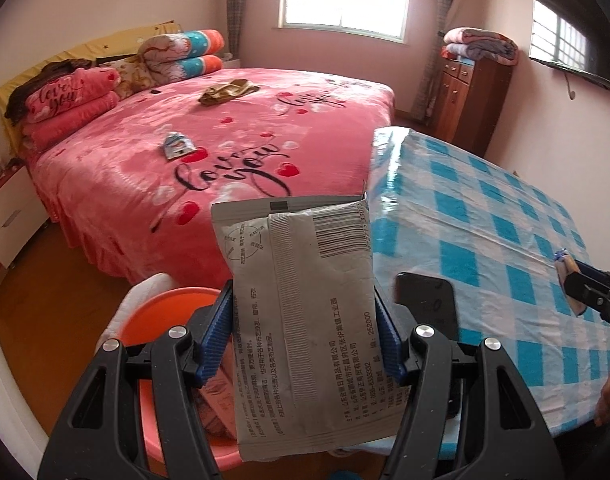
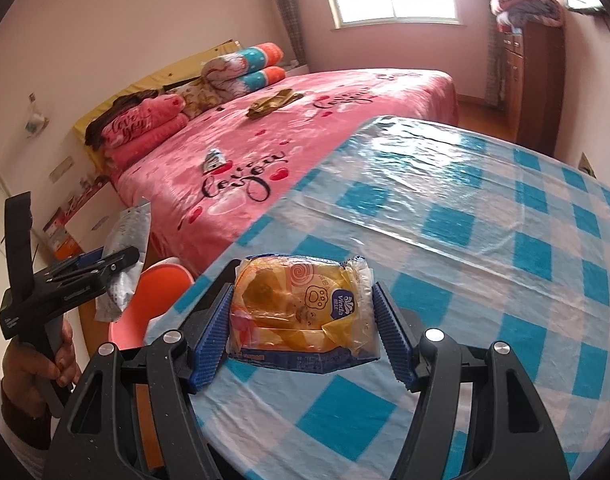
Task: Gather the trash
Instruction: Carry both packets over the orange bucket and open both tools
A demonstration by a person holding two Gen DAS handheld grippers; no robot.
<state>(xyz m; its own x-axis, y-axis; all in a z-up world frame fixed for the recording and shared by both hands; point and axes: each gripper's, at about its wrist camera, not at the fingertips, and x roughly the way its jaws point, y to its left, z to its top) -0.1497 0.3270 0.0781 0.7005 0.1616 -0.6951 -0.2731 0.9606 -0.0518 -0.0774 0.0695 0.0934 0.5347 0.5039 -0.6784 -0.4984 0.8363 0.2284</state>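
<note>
Left wrist view: the left gripper [image 1: 305, 336], jaws half-spread, clamps a grey printed pouch [image 1: 305, 320] above the orange bin [image 1: 161, 316], which sits in the gap between the bed [image 1: 185, 184] and the checked table [image 1: 505, 240]; letting go over the bin looks like the next move. Right wrist view: the right gripper [image 2: 303, 328], also half-spread, clamps a yellow tissue packet [image 2: 301, 316] over the table's near edge and must carry it left past that edge to the bin [image 2: 161, 280].

Grey printed pouch [image 1: 305, 320] upright over orange bin [image 1: 161, 312] — yellow tissue pack [image 2: 301, 312] above checked table.
</note>
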